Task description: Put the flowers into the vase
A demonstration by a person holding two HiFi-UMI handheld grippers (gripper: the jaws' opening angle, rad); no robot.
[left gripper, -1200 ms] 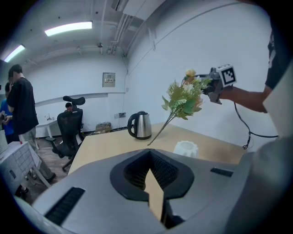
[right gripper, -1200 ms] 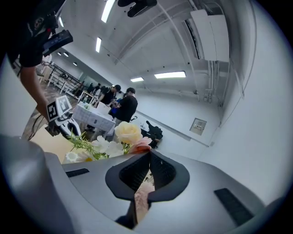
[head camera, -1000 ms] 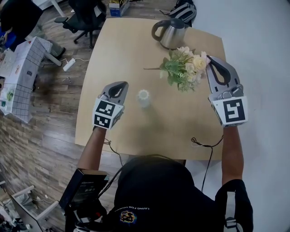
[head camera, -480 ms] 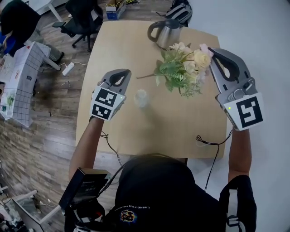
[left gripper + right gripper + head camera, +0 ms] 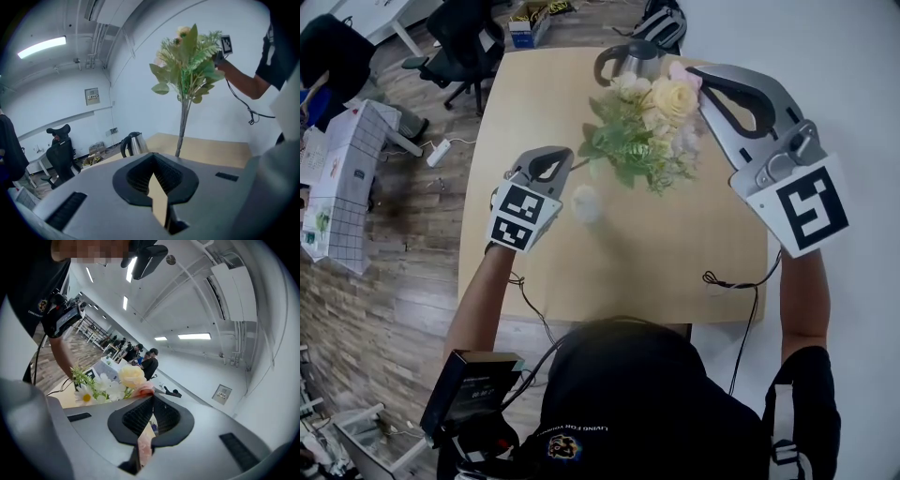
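**A:** From the head view, where do we put the flowers (image 5: 645, 131)?

**B:** We see them in the air over the far half of the table (image 5: 675, 272), blooms toward the right claw (image 5: 697, 71) and stems trailing left, toward the tip of the left claw (image 5: 555, 159). A kettle (image 5: 628, 61) stands just behind them.

**A:** And the vase (image 5: 584, 203)?

**B:** It stands upright on the table, pale and translucent, just to the right of the left claw and nearer to us than the bouquet. We see nothing in it.

**A:** In the left gripper view, how do we read that claw?

**B:** Its jaws are pressed together and only bare table shows past the seam, so we call the left claw (image 5: 154, 183) closed and empty. Beyond it the flowers (image 5: 187, 65) hang upright, with the right claw (image 5: 219, 55) at their leafy head. The stems drop until the claw's own body hides their ends.

**A:** And the right gripper view?

**B:** There the right claw (image 5: 149, 420) is clamped tight, with pink petal showing along the line where the jaws meet. A pink bloom (image 5: 144, 391), a cream rose and daisies crowd just past its tip, so we say it grips the flowers at the blooms.
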